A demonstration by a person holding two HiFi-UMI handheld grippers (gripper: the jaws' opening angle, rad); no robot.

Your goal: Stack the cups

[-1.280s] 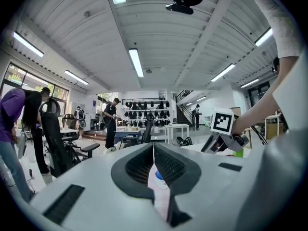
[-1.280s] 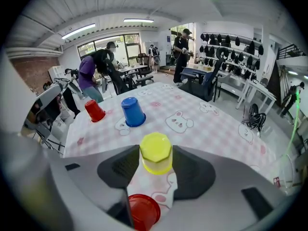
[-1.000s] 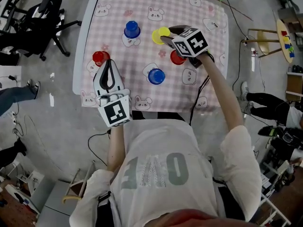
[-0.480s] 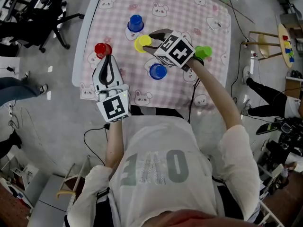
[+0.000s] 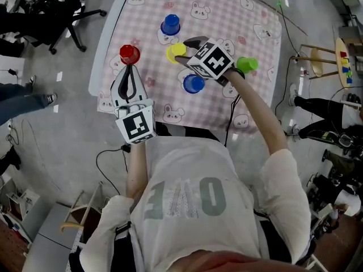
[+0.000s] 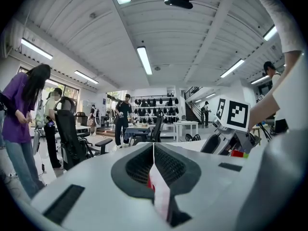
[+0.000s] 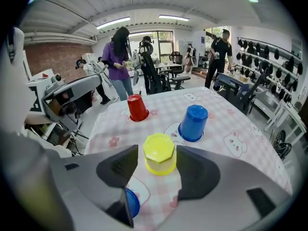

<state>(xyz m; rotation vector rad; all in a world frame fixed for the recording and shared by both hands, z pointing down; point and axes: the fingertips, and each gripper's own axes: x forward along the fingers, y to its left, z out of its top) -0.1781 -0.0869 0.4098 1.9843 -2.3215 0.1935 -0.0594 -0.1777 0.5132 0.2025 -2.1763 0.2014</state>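
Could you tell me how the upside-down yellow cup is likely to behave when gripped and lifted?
The yellow cup looks like thin plastic, so probably light, and may flex if squeezed. Resting on its wide rim, it seems unlikely to tip or roll. It stands between the right gripper's fingers, which are opening without touching it.

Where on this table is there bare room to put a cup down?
Bare cloth runs along the far edge, from the far blue cup to the right corner beyond the green cup. The near edge, before the near blue cup, is also bare. Crowded: the middle, where the right gripper, jaws opening, straddles the yellow cup.
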